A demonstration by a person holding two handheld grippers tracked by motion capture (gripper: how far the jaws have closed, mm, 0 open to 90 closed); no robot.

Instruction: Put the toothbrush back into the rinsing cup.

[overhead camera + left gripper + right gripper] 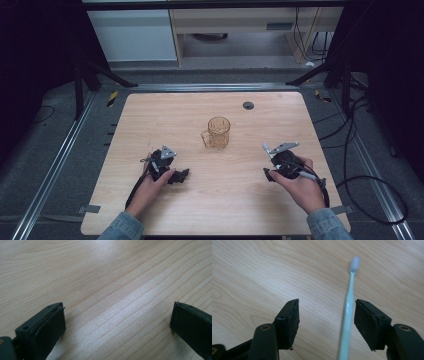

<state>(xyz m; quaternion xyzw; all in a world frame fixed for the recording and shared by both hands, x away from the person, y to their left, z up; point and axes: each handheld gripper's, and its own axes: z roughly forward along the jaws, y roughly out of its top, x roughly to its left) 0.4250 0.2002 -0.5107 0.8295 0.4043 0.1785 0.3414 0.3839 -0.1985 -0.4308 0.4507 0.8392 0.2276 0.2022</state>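
Observation:
A pale green toothbrush (348, 305) with a whitish head lies along the gap of my right gripper (327, 317), close beside the right-hand pad (365, 323). The left-hand pad stands well clear of it, so the jaws are open around it. Its lower part is blurred. In the high view my right gripper (270, 172) rests low over the table at the right, held by a hand. My left gripper (181, 175) sits at the left with its jaws wide open over bare wood (117, 320). An amber glass mug (218, 132) stands upright mid-table, apart from both grippers.
The wooden table (150, 125) has a dark round grommet (248, 105) near its far edge. Black cables (365, 195) trail off the right side. Metal rails and stand legs surround the table on the floor.

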